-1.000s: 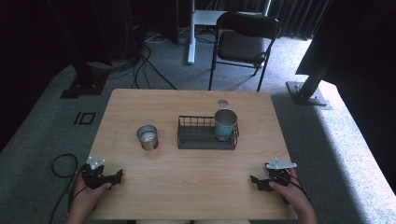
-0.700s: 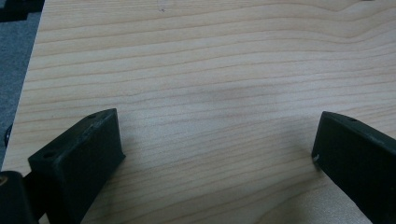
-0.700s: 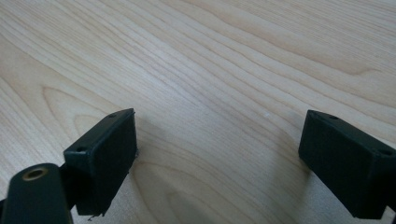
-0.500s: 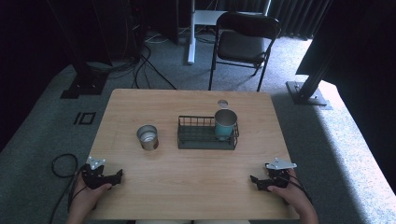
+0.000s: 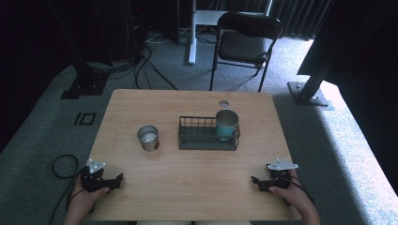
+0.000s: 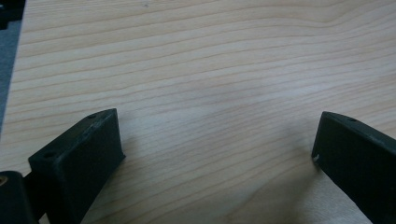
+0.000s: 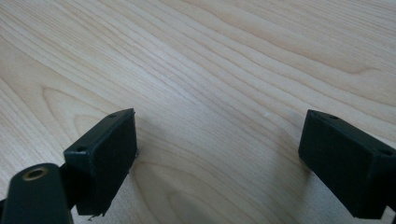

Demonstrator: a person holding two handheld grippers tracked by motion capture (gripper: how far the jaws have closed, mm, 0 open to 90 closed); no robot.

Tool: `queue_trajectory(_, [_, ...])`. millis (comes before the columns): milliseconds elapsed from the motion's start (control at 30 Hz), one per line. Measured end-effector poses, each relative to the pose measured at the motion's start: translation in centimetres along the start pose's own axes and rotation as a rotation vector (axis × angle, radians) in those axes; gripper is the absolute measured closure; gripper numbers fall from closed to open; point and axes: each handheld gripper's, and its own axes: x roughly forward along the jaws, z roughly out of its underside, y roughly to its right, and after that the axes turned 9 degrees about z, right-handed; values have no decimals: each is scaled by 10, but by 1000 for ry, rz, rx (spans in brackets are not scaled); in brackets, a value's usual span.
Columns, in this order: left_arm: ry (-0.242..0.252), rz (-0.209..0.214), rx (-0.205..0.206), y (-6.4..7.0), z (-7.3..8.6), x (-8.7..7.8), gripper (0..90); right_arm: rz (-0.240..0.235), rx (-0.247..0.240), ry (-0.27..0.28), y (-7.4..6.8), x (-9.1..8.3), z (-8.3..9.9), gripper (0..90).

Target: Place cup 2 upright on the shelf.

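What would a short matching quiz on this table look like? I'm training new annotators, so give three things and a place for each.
Things:
1. teal cup
2. silver can
3. left gripper

Places:
A. on the bare wood, left of the wire basket
B. near the table's front left corner
C. inside the wire basket, at its right end

Pairs: 1-C, 2-A, 3-B

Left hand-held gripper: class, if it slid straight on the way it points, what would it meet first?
Probably nothing. The left hand-held gripper points right along the near part of the table, well short of the silver cup. Far along, perhaps the right hand-held gripper.
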Motion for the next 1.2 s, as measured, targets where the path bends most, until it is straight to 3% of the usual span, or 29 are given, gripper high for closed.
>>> queue_trajectory(267, [-6, 21, 43, 5, -1, 2, 22, 0, -1, 0, 0, 0, 0, 111])
queue_trajectory(767, [61, 123, 89, 26, -23, 7, 22, 0, 0, 0, 0, 0, 0, 111])
queue_trajectory(1200, [92, 153, 139, 34, -39, 7, 22, 0, -1, 1, 0, 0, 0, 110])
